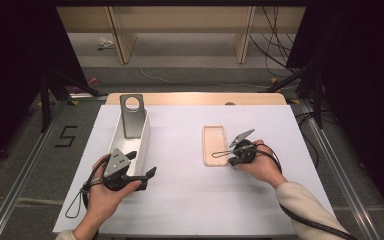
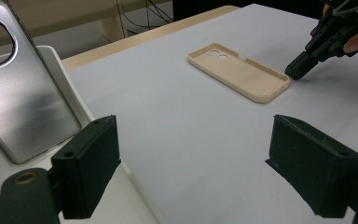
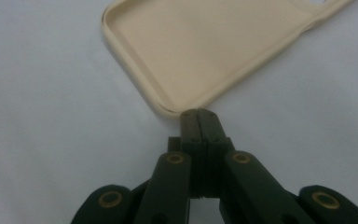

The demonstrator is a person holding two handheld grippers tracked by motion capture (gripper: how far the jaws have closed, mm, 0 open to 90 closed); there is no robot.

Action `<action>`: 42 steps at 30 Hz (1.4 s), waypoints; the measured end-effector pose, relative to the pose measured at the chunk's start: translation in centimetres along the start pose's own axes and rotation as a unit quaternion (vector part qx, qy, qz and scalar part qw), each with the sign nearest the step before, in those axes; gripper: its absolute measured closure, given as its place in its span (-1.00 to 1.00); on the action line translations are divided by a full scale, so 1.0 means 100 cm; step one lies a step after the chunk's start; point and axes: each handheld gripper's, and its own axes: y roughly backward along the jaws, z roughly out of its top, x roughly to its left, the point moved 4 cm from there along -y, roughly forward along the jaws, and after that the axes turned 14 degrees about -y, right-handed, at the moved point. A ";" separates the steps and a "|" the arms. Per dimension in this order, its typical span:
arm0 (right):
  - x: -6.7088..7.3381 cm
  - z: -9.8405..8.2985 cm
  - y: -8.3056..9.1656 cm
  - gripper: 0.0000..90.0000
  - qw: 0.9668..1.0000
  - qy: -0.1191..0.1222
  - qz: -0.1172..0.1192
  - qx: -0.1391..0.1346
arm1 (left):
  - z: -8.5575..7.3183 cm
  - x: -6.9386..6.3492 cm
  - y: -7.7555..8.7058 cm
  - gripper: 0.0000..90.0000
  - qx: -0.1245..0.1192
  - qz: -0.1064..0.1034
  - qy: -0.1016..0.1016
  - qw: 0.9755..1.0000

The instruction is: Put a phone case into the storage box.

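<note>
A beige phone case [image 1: 215,145] [image 2: 240,72] [image 3: 205,46] lies hollow side up on the white table cover. My right gripper [image 1: 230,161] [image 3: 199,114] [image 2: 296,72] is shut with nothing between its jaws, and its tips rest at the case's near right corner. A grey phone back [image 1: 132,117] [image 2: 23,107] with a round hole leans inside a white bin [image 1: 144,145] [image 2: 60,65] at the left. My left gripper [image 1: 141,164] [image 2: 200,163] stands open at the bin's near right corner, one jaw over the bin and one over the table, holding nothing.
The white cover [image 1: 190,200] lies over a wooden table whose edge [image 1: 195,98] shows at the back. Metal rails [image 1: 25,160] run along both sides on the floor. Cables [image 1: 275,45] and shelf legs [image 1: 122,45] lie beyond the far edge.
</note>
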 end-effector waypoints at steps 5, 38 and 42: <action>0.002 0.000 0.000 1.00 1.000 -0.001 0.002 0.004 | 0.000 0.000 0.000 -0.65 -0.001 0.000 -0.001 1.000; 0.038 0.030 -0.004 -0.02 0.973 0.215 -0.065 0.055 | 0.001 -0.001 -0.001 -0.65 -0.002 -0.002 -0.003 1.000; 0.045 0.033 -0.011 -0.03 0.965 0.241 -0.068 0.075 | 0.001 -0.001 -0.001 -0.65 -0.002 -0.002 -0.002 1.000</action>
